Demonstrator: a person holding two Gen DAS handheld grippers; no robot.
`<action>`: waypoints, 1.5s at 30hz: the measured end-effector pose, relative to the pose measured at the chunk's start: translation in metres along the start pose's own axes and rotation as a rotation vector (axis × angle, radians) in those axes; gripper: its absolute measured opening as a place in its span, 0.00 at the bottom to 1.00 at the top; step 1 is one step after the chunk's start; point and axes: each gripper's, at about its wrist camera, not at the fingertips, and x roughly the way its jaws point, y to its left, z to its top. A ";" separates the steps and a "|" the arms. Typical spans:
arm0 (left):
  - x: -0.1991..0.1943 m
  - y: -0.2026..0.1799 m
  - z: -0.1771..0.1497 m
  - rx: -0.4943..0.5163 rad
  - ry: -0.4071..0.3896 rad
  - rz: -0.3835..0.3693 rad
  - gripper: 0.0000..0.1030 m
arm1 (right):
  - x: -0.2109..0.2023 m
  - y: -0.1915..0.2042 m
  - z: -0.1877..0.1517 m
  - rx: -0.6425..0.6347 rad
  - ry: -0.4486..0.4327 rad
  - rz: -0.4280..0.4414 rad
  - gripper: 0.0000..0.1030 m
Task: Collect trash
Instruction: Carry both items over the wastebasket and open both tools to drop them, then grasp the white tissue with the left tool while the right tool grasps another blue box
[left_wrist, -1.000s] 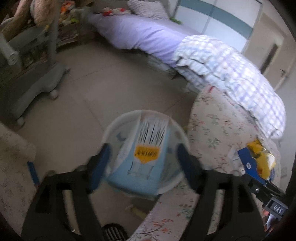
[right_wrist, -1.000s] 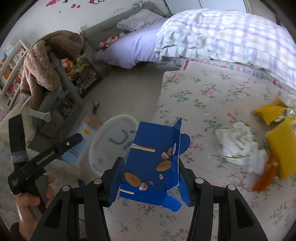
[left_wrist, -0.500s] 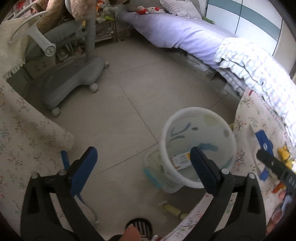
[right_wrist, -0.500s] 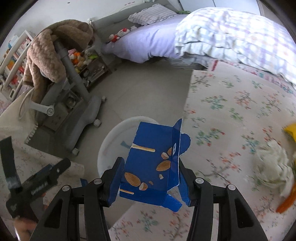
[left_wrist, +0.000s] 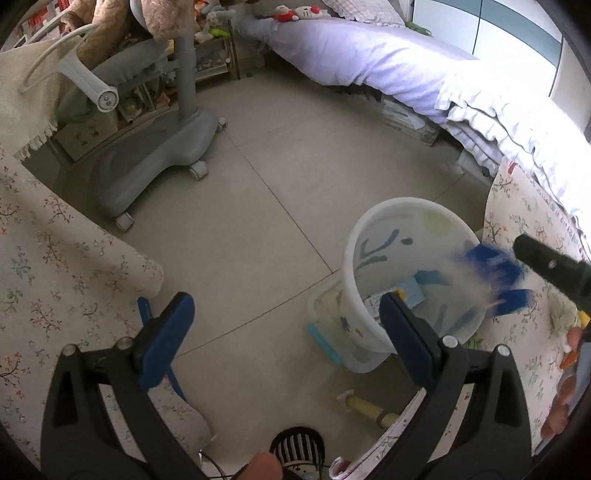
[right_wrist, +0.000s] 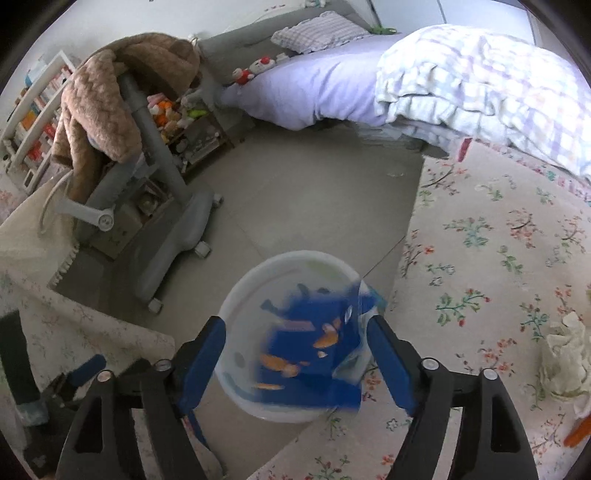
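A white translucent bin stands on the floor by the floral mat; it also shows in the left wrist view. A blue snack box, blurred, is falling into the bin between my right gripper's open jaws; it shows blurred at the bin's rim in the left wrist view. A light blue carton lies inside the bin. My left gripper is open and empty, to the left of the bin above the floor. Crumpled white tissue lies on the mat.
A grey chair base on castors stands left of the bin. A bed with lilac sheet and checked quilt lies behind. The floral mat spreads right. An orange wrapper lies at the mat's right edge.
My right gripper has opened over the bin and let go of the blue box, which now falls into it. The left gripper stays open and has shifted slightly left.
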 end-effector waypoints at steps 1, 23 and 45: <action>-0.001 -0.001 -0.001 0.005 0.002 -0.002 0.97 | -0.003 -0.001 0.000 0.004 -0.001 -0.005 0.78; -0.041 -0.078 -0.016 0.131 -0.024 -0.124 0.97 | -0.130 -0.113 -0.051 0.059 -0.040 -0.210 0.78; -0.072 -0.221 -0.045 0.287 0.005 -0.283 0.97 | -0.229 -0.253 -0.096 0.267 -0.035 -0.312 0.79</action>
